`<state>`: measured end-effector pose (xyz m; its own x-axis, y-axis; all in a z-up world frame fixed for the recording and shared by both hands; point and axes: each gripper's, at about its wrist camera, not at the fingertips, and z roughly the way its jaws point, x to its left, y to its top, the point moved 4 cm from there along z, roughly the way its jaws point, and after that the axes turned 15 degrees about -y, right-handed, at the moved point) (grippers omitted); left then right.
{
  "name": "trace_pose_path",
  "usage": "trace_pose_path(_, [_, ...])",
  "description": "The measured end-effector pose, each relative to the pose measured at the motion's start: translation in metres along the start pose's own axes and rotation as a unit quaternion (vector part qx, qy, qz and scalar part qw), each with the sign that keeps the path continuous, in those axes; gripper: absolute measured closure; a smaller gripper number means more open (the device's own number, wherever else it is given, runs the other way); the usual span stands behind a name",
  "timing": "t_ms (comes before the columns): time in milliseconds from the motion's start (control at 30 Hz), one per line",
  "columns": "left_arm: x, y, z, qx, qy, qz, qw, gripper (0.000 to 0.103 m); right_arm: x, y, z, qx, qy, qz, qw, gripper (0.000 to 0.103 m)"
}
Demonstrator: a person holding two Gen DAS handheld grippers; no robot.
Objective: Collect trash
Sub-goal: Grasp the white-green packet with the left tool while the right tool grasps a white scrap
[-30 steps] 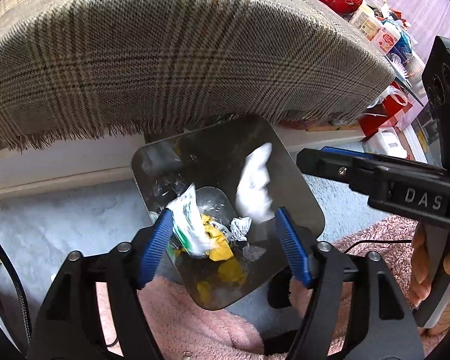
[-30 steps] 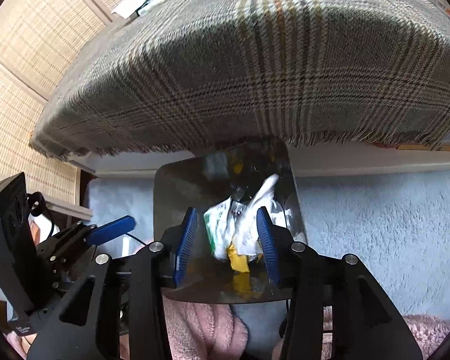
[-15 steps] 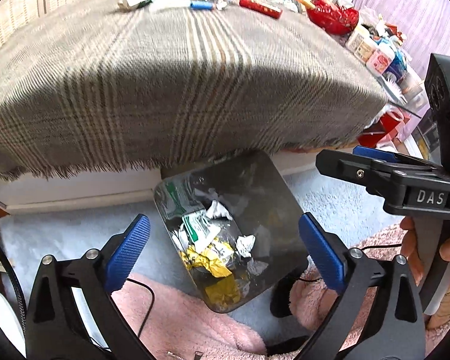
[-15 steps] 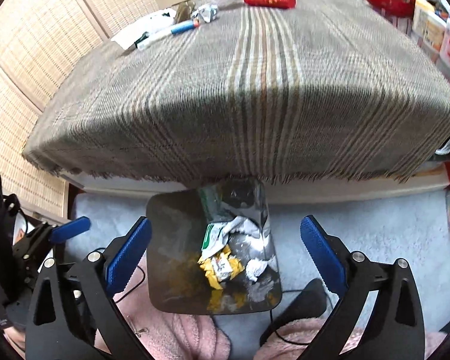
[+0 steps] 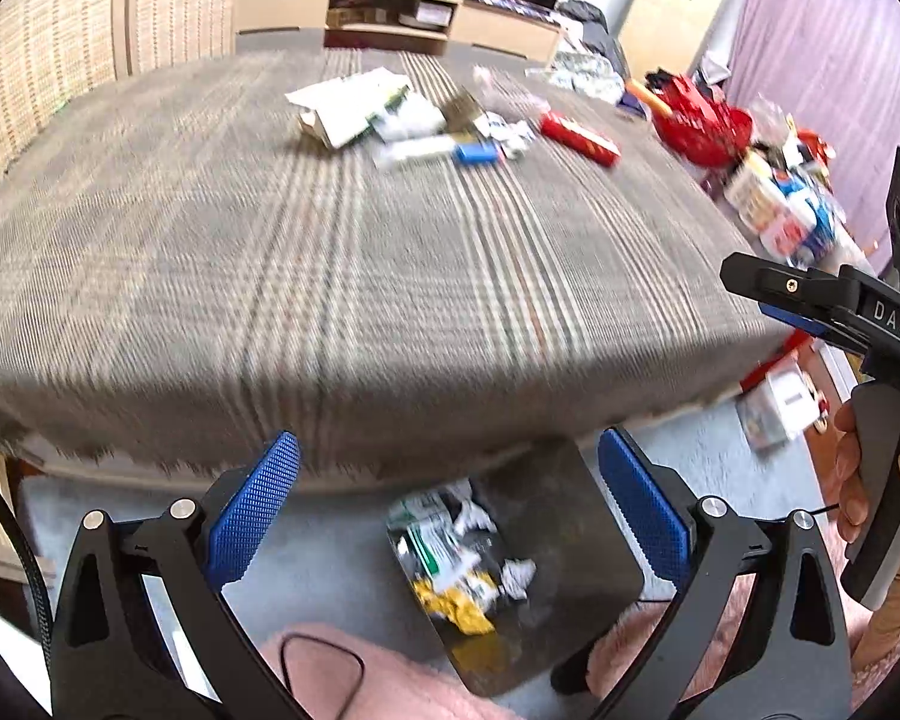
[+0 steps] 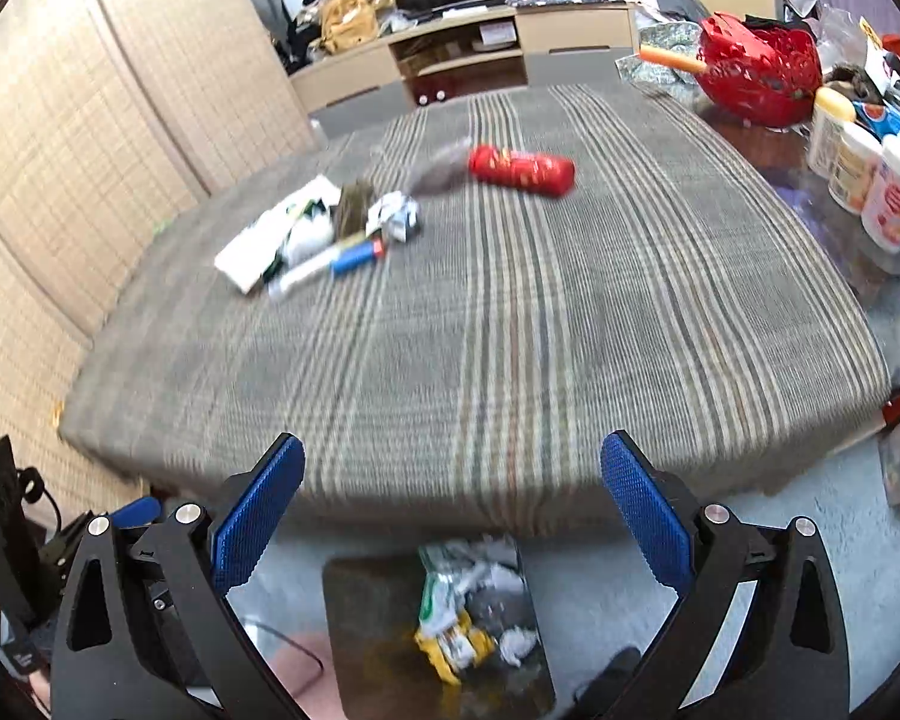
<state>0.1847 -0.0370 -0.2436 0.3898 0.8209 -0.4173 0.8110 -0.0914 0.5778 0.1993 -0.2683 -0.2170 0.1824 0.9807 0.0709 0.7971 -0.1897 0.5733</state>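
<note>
A shiny metal bin [image 5: 576, 546] stands on the floor below the table edge, holding crumpled white, green and yellow wrappers [image 5: 450, 564]; it also shows in the right wrist view [image 6: 378, 630]. My left gripper [image 5: 450, 516] is open and empty above the bin. My right gripper [image 6: 453, 516] is open and empty too. On the plaid-covered table [image 6: 510, 348] lie white paper scraps [image 6: 270, 240], a crumpled wrapper [image 6: 397, 213], a blue-capped tube [image 6: 336, 263] and a red packet [image 6: 522, 169].
A red basket [image 6: 756, 69] and several bottles [image 6: 870, 174] crowd the table's right side. A TV stand [image 6: 450, 60] is behind. Woven panels [image 6: 60, 180] are at left. Grey carpet [image 6: 840, 540] and a pink rug [image 5: 390, 684] cover the floor.
Both grippers opened and dropped their wrappers into the bin. Both then rose and tilted up, so the tabletop and its remaining trash came into view.
</note>
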Motion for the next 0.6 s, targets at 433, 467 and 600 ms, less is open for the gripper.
trace_pose_path(433, [0.052, 0.106, 0.016, -0.043, 0.051, 0.012, 0.9977, 0.009, 0.041, 0.076, 0.063, 0.008, 0.010, -0.005, 1.000, 0.008])
trace_pose_path(467, [0.055, 0.112, 0.019, -0.044, 0.054, 0.013, 0.9975, 0.009, 0.043, 0.081, 0.069, 0.007, 0.011, -0.004, 1.000, 0.011])
trace_pose_path(600, [0.071, 0.135, 0.033, -0.042, 0.053, 0.015, 0.9976, 0.015, 0.053, 0.098, 0.089, 0.012, 0.025, -0.005, 1.000, 0.026])
